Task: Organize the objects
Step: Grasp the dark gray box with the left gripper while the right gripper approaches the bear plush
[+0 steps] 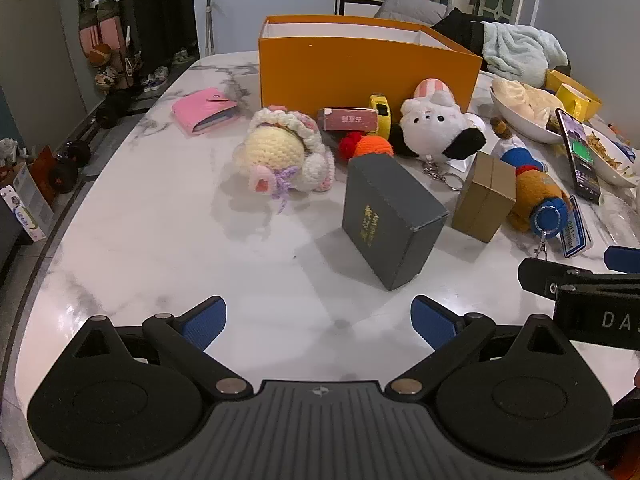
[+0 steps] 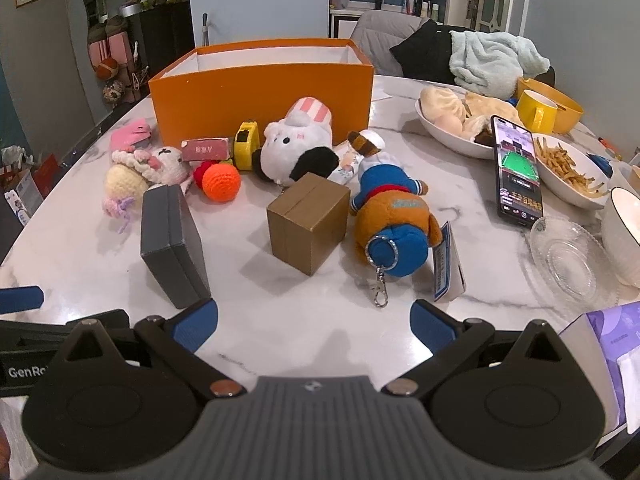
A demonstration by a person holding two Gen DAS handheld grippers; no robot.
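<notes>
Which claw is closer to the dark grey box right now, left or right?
Left. The dark grey box stands just ahead of the open left claw, a little to its right. The open right claw has that box off to its left, with the brown cardboard box straight ahead instead.

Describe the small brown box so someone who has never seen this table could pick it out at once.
Start at the big orange box at the back of the marble table. In front of it lies a scatter of toys; nearest the camera stand two boxes. The small brown box is the cardboard-coloured cube beside the blue-and-orange plush, unlike the flatter dark grey box further left.
</notes>
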